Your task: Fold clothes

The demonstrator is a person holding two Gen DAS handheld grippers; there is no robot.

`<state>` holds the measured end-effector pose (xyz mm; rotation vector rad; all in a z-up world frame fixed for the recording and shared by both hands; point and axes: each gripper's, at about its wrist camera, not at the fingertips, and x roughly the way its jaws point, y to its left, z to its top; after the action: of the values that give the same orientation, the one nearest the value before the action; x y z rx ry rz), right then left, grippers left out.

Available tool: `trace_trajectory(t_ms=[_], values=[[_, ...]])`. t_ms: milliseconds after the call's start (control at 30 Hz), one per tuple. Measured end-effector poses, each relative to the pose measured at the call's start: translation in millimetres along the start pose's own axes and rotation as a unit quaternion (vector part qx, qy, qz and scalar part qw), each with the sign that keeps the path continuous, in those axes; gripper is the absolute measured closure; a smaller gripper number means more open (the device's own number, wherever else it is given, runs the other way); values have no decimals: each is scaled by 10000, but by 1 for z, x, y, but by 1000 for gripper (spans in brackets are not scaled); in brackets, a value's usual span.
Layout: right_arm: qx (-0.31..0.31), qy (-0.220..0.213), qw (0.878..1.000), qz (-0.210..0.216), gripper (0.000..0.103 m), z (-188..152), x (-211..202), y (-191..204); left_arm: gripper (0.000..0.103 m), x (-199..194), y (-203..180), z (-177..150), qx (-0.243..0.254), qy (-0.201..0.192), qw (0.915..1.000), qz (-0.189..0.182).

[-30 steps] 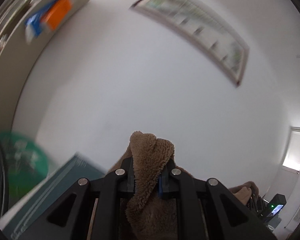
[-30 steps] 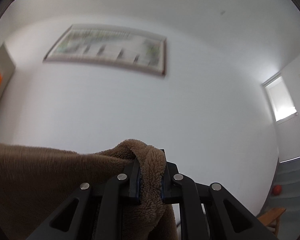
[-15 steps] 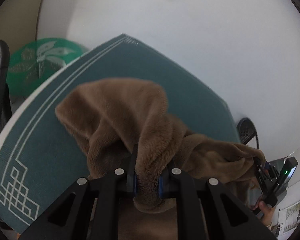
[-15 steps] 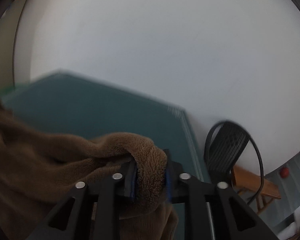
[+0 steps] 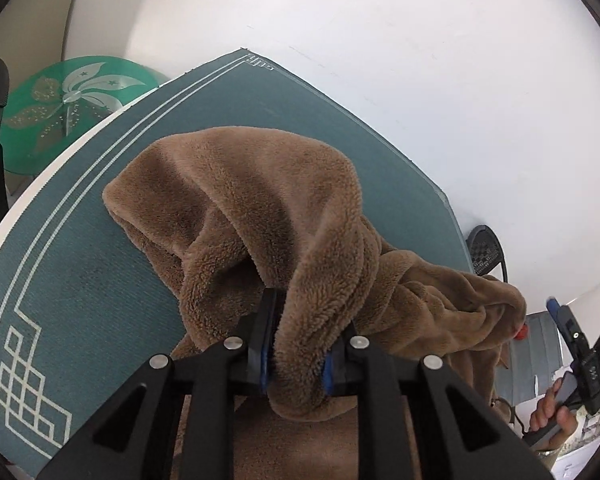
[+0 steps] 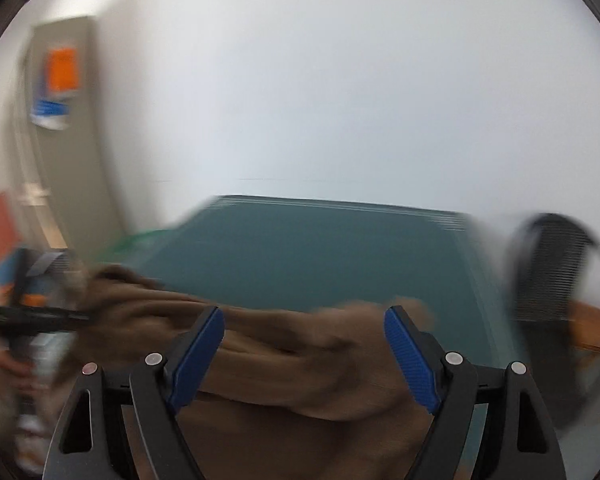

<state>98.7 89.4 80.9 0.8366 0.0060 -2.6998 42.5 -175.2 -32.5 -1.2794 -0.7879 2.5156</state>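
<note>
Between the left gripper's fingers a thick fold of the brown fleece garment is pinched, the blue pads pressing it from both sides, though their hold has just begun to slacken. A second ago both cameras faced the wall with the fleece held up in the air; now the garment is down, heaped ahead of the fingers on the green mat that covers the worktop. The right gripper has just been opening: its fingers stand wide apart and the cloth they clamped a moment ago lies loose between and beyond them, touching neither pad as far as the blur allows. This looks like the end of a lay-down, one side let go and the other about to follow, so the fleece still needs spreading before any real fold.

Ahead of the left fingers the mat runs bare to its far corner, with the white wall close behind it. To their left the worktop's pale rim curves near, a green glass table beyond it. To the right of the right fingers a black mesh chair stands near the mat's edge. The person's hand on the right gripper's handle shows low at the right.
</note>
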Motion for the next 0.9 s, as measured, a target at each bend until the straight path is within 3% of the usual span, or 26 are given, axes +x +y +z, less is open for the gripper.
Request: trace_trajectory(t_ms=[133, 300, 367, 433, 500, 667, 733, 833, 900], values=[[-390, 556, 9935, 915, 19, 13, 53, 49, 82, -3, 0, 0, -22, -21, 10000, -92], [-597, 1477, 9793, 1248, 21, 2, 137, 73, 82, -6, -2, 0, -3, -34, 9998, -184], [-506, 1851, 9717, 1374, 41, -4, 162, 75, 82, -7, -2, 0, 1, -31, 9998, -208], [-344, 2211, 9623, 1546, 52, -15, 181, 77, 82, -7, -1, 1, -4, -11, 9997, -241], [-202, 2515, 9517, 1750, 54, -27, 196, 82, 82, -7, 0, 2, -24, 19, 9996, -264], [-232, 2692, 9403, 2070, 63, -43, 207, 96, 76, -4, 1, 2, -43, 82, 9996, -267], [-323, 2625, 9410, 2111, 66, -45, 202, 97, 72, -4, 2, 3, -43, 79, 9996, -252], [-365, 2493, 9429, 2177, 80, -45, 195, 98, 68, -4, 1, 3, -25, 75, 9997, -220], [-330, 2376, 9451, 2219, 83, -44, 190, 95, 61, -6, 1, 4, 3, 70, 9998, -195]])
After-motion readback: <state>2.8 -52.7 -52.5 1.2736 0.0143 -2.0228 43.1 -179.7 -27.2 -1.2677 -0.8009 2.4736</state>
